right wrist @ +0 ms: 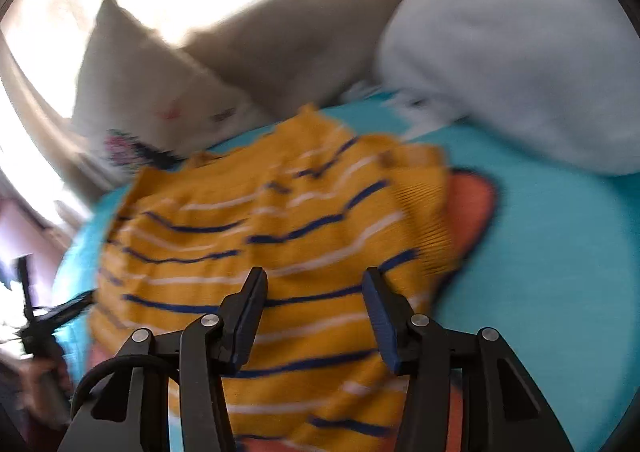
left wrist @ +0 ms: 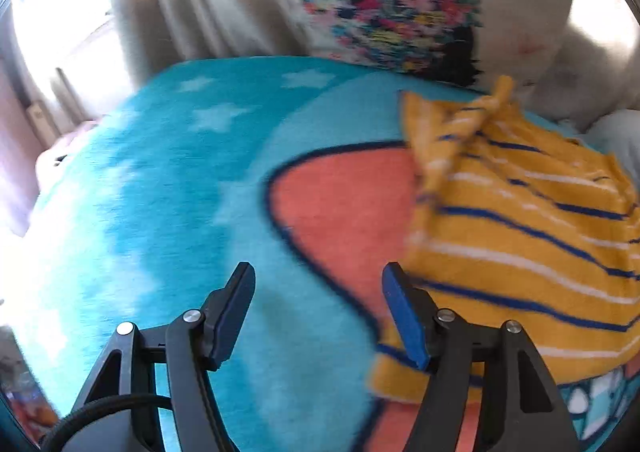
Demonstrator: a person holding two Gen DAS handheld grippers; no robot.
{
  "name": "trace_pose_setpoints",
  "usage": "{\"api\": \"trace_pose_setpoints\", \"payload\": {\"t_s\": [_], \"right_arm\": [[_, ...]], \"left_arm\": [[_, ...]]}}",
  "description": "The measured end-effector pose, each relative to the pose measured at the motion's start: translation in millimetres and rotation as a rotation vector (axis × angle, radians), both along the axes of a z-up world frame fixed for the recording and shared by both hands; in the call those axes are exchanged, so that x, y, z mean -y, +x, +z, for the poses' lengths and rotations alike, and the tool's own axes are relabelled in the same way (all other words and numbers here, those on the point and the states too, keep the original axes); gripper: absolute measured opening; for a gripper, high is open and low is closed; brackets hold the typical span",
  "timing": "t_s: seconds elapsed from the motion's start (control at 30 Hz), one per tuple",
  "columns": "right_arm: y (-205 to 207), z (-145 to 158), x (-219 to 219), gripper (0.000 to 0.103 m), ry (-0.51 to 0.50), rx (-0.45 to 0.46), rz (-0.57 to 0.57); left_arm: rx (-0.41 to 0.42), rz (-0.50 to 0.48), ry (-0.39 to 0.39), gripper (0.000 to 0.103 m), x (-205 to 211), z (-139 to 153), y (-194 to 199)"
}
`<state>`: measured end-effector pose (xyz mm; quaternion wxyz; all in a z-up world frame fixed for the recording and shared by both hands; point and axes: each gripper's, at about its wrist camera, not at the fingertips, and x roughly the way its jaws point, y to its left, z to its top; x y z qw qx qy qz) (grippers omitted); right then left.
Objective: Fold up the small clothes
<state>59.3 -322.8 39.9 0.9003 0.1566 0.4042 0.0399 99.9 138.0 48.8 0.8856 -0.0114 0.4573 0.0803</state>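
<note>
Both my left gripper [left wrist: 318, 308] and right gripper [right wrist: 314, 312] are released, holding nothing. The yellow striped knit top [right wrist: 272, 220] seems soft and light; I would pinch its ribbed hem.

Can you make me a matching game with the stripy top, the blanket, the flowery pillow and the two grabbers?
Things:
1. striped top
2. blanket
3. pillow
4. left gripper

Descriptions:
A. white with a colourful flower print
B. open, over bare blanket with nothing between its fingers
C. yellow with blue and white stripes
D. turquoise with pale stars and an orange shape

Pairs: 1-C, 2-D, 3-A, 4-B. The right gripper is open too, above the top.
</note>
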Motion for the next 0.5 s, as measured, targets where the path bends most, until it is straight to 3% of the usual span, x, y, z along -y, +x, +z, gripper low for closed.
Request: {"api": "trace_pose_setpoints", "payload": {"t_s": [0.17, 0.27, 0.43, 0.5], "right_arm": [[-19.8, 23.5, 10.5, 0.056, -0.031, 0.044, -0.039], [-28.3, 33.7, -3.3, 0.056, 0.028, 0.085, 0.024], [-25.4, 37.9, -52.4, 0.056, 0.128, 0.077, 0.187], [-18.8, 39.5, -70.5, 0.056, 0.170, 0.066, 0.244]], "left_arm": [[0.027, -0.033, -0.152, 0.066, -12.2, 13.4, -16.7], [0.047, -0.056, -0.267, 0.067, -11.0, 18.0, -23.2], [-0.024, -0.093, -0.492, 0.071, -7.0, -2.8, -13.9], [-0.013, -0.094, -0.524, 0.072, -4.7, -5.6, -12.8]]}}
